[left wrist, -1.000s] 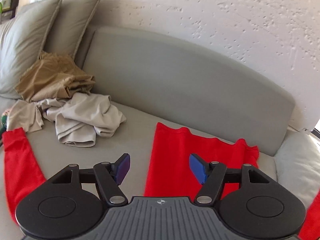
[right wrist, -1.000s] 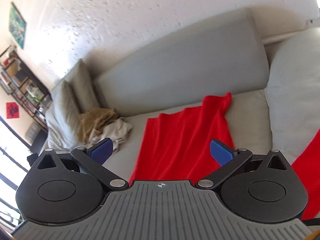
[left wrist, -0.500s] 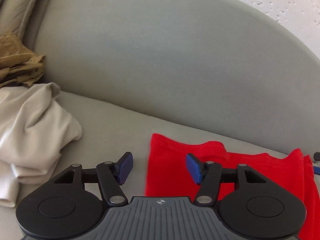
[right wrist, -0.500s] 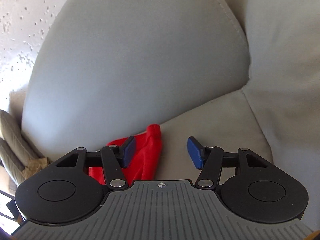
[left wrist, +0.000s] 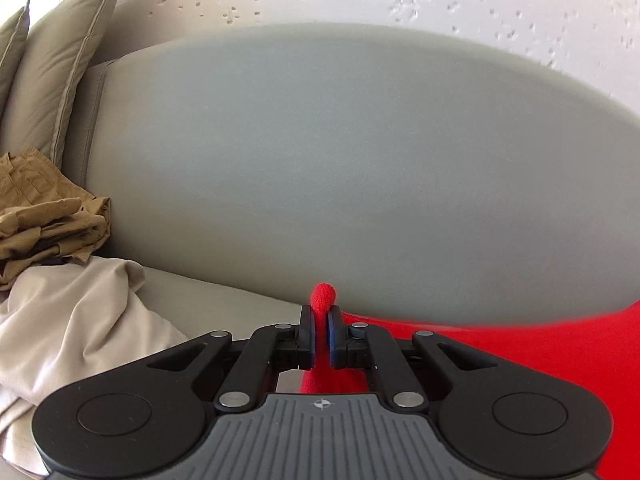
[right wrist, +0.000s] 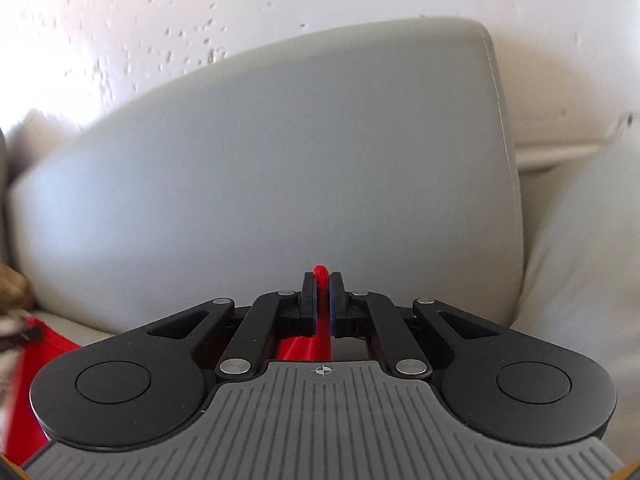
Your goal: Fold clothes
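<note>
Hand-held gripper on the left and its right twin each pinch closed on a far edge of the red garment spread on the sofa, fold apparently unfinished, crumpled clothes leftward.

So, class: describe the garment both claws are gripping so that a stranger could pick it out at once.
Start at the grey sofa backrest; on the seat below it lies a bright red garment, pinched by the left claw and the right claw. Unlike the beige garment and crumpled tan garment piled leftward, it is vivid red.
</note>
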The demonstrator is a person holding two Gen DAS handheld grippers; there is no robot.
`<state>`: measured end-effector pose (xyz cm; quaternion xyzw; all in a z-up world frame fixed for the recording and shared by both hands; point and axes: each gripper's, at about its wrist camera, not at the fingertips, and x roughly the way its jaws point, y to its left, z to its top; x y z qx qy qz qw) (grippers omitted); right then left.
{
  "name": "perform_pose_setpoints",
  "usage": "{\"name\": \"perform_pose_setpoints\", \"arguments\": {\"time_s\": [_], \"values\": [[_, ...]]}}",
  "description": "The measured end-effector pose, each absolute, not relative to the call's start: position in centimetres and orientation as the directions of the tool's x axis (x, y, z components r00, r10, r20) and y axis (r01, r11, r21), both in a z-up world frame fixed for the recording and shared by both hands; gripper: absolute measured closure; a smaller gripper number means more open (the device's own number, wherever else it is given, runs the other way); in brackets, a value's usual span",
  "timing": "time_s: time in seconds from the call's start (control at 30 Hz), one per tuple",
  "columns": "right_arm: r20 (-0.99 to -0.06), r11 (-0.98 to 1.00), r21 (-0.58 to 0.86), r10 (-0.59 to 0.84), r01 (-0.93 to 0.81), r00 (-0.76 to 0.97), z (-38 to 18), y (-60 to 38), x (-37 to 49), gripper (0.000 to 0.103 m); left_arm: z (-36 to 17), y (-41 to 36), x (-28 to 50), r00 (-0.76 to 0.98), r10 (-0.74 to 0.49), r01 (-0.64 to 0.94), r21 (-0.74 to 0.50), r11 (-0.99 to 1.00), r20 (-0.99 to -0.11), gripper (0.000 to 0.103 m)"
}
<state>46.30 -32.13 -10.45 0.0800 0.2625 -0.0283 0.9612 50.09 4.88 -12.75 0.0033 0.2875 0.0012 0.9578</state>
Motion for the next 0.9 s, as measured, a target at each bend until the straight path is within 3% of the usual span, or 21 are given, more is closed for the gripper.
{"name": "perform_pose_setpoints", "arguments": {"time_s": [0.17,0.3,0.33,0.37,0.4,0.57,0.67,0.8,0.87,0.9], "values": [[-0.596,0.992,-0.005,-0.107,0.129,0.796,-13.5,-30.5,49.3,0.098,-15.1,3.9,51.2,0.799,0.115,-0.047,0.129,0.991,-0.59,0.094],[-0.721,0.987,-0.056,-0.145,0.151,0.677,-15.7,-30.1,51.2,0.089,-13.6,3.8,49.8,0.809,0.161,-0.082,0.163,0.983,-0.565,0.063],[-0.718,0.985,-0.057,-0.155,0.165,0.678,-15.0,-30.3,50.8,0.071,-13.0,3.9,49.4,0.811,0.168,-0.089,0.166,0.982,-0.56,0.062],[-0.717,0.984,-0.042,-0.151,0.173,0.68,-14.1,-30.5,50.0,0.044,-12.4,4.0,48.9,0.814,0.175,-0.096,0.169,0.981,-0.554,0.061],[-0.717,0.986,-0.015,-0.126,0.165,0.686,-13.2,-30.6,48.8,0.039,-11.3,4.4,47.9,0.821,0.17,-0.098,0.159,0.982,-0.546,0.057],[-0.703,0.985,0.12,-0.002,0.122,0.711,-8.6,-31.4,42.9,0.038,-3.9,7.1,40.3,0.822,0.033,-0.041,-0.002,0.999,-0.569,0.055],[-0.686,0.975,0.201,0.072,0.094,0.724,-5.8,-31.8,39.3,0.038,0.1,8.2,35.2,0.795,-0.066,0.022,-0.079,0.997,-0.603,0.04],[-0.655,0.951,0.305,0.168,0.054,0.737,-2.1,-32.4,34.6,0.041,0.4,6.9,31.0,0.713,-0.166,0.123,-0.111,0.986,-0.681,0.038],[-0.636,0.934,0.355,0.215,0.034,0.742,-0.2,-32.7,32.2,0.06,-2.3,5.6,30.8,0.69,-0.147,0.123,-0.086,0.989,-0.709,0.04],[-0.625,0.925,0.38,0.238,0.024,0.744,0.7,-32.8,31.0,0.063,-3.7,4.9,30.8,0.678,-0.135,0.121,-0.071,0.99,-0.722,0.05]]}}
